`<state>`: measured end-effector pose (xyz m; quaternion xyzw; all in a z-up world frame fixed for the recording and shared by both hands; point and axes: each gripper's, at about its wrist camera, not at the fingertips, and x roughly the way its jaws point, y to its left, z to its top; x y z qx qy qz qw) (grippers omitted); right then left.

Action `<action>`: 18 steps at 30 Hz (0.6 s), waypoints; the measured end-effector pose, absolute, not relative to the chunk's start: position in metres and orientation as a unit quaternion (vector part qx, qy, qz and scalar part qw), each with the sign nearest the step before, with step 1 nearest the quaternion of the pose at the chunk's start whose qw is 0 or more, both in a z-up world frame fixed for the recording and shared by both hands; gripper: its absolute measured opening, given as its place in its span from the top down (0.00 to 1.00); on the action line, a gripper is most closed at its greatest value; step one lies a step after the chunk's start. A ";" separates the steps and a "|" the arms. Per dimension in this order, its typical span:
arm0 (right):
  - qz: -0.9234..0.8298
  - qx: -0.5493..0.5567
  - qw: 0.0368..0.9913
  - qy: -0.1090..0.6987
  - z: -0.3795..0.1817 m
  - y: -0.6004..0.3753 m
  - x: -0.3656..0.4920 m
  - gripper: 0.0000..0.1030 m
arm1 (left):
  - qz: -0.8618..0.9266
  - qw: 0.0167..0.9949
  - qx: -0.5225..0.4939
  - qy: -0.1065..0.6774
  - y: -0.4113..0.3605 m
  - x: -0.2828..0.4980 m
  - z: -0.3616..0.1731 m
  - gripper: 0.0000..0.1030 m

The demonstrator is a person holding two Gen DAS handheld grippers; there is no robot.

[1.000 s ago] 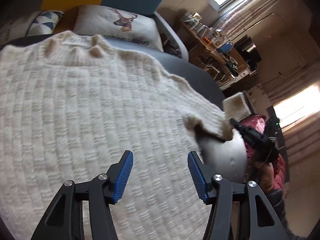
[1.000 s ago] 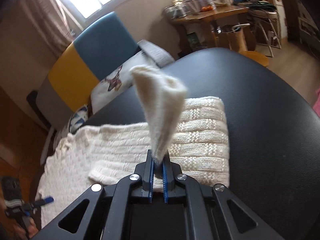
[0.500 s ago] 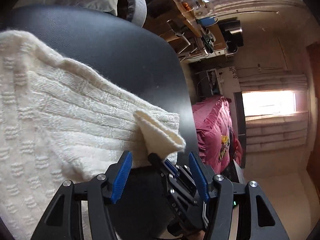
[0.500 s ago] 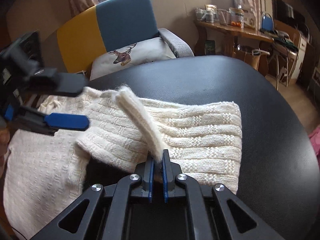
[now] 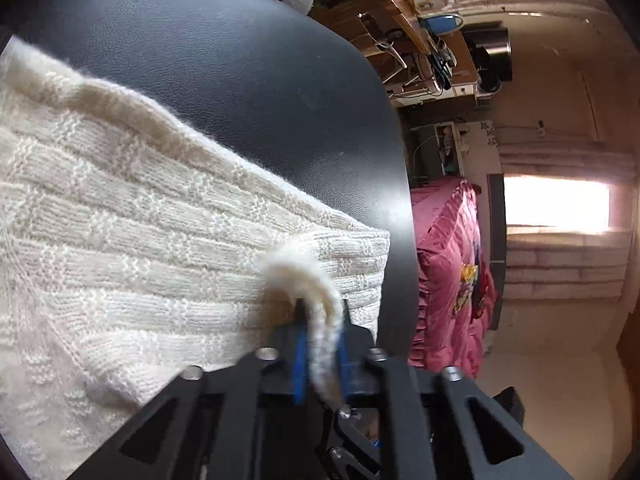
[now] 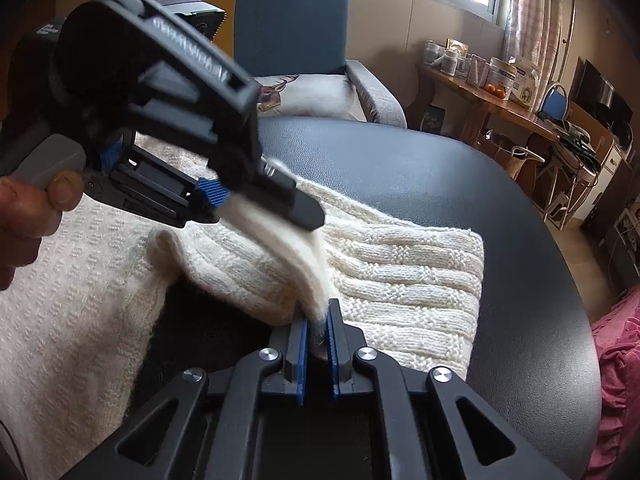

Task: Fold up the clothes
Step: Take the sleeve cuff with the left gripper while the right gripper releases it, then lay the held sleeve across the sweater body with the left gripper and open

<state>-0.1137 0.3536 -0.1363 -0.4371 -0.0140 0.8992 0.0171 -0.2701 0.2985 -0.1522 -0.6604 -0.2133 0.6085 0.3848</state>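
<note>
1. My left gripper (image 5: 320, 344) is clamped on a raised fold of the cream sweater (image 5: 132, 240); the knit bulges up in a loop between the blue pads (image 5: 299, 360) and drops back to the flat fabric just ahead of them.
2. My right gripper (image 6: 317, 340) is also pinched tight on the same sweater (image 6: 404, 284), with a thin strip of fabric rising from between its fingers up and left toward the other tool.
3. The sweater lies spread on the dark table (image 5: 240, 80). The ribbed end sits near the table's curved edge; the rest runs off to the left, out of both views.
4. Right wrist view only: the left gripper (image 6: 256, 208) seen from outside, held in a hand (image 6: 28, 216), gripping the upper end of that same lifted strip. So both tools hold one ridge of fabric, close together above the flat layer.
5. Right wrist view also shows a blue and yellow armchair (image 6: 288, 28) with a deer cushion (image 6: 308, 92) behind the table, and a cluttered wooden desk (image 6: 480, 88) at right.
6. Left wrist view only: a pink cloth (image 5: 448, 276) beyond the table edge and a bright window.
7. Below the left gripper's frame there's some black hardware with a blue bit, probably the right tool, but it's too cropped to say.
</note>
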 end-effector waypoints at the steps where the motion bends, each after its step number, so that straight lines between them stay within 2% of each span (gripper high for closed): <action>1: 0.900 -0.436 0.019 -0.007 -0.135 0.356 -0.112 0.91 | 0.617 0.388 -0.655 -0.200 0.301 -0.268 -0.150 0.92; 4: 0.903 -0.426 0.019 0.041 -0.127 0.368 -0.101 0.78 | 0.642 0.385 -0.636 -0.188 0.300 -0.268 -0.142 0.93; 6: 0.906 -0.412 0.022 0.092 -0.120 0.381 -0.088 0.77 | 0.661 0.387 -0.612 -0.196 0.293 -0.272 -0.128 0.93; 8: 0.904 -0.391 0.016 0.171 -0.115 0.400 -0.072 0.77 | 0.679 0.393 -0.585 -0.208 0.283 -0.276 -0.109 0.93; 15: 0.824 -0.328 -0.058 0.458 -0.133 0.441 -0.032 0.65 | 0.751 0.393 -0.485 -0.217 0.224 -0.304 -0.011 0.93; 18: 0.775 -0.292 -0.105 0.551 -0.148 0.439 -0.033 0.53 | 0.776 0.381 -0.453 -0.218 0.185 -0.312 0.023 0.93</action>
